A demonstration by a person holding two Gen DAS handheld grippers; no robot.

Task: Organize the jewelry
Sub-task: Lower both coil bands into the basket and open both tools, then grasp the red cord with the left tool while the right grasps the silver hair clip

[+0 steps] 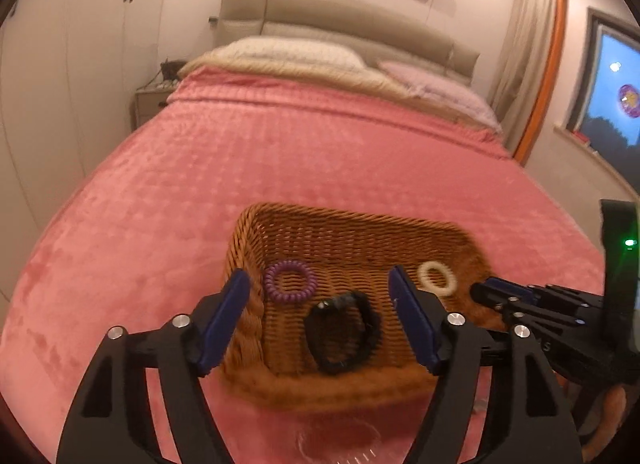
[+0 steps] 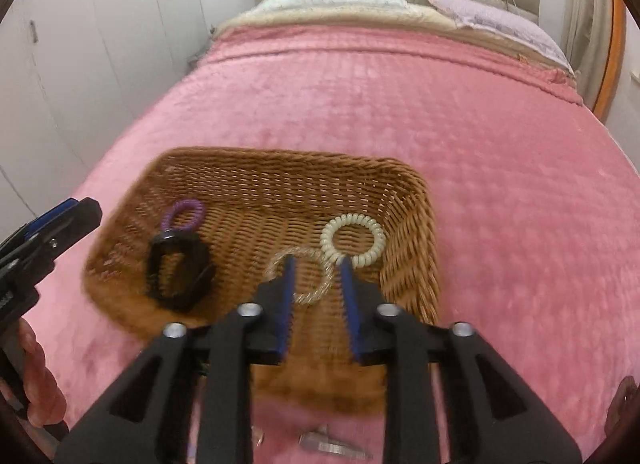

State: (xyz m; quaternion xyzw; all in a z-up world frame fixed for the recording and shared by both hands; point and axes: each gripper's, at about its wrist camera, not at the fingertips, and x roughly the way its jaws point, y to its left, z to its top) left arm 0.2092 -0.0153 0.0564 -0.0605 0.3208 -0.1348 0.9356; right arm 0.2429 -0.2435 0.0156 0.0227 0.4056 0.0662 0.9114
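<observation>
Wicker basket on a pink bed. The right gripper, fingers part-spread around a clear coil tie, may snag the cream tie; left gripper spread wide.

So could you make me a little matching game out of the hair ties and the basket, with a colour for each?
Things:
1. spiral coil hair tie at the basket's left
2. spiral coil hair tie at the basket's right
3. fuzzy hair band lying nearest the left gripper
4. woven wicker basket

Colours:
A. cream
B. brown
C. purple
D. black

Pairs: 1-C, 2-A, 3-D, 4-B
</observation>
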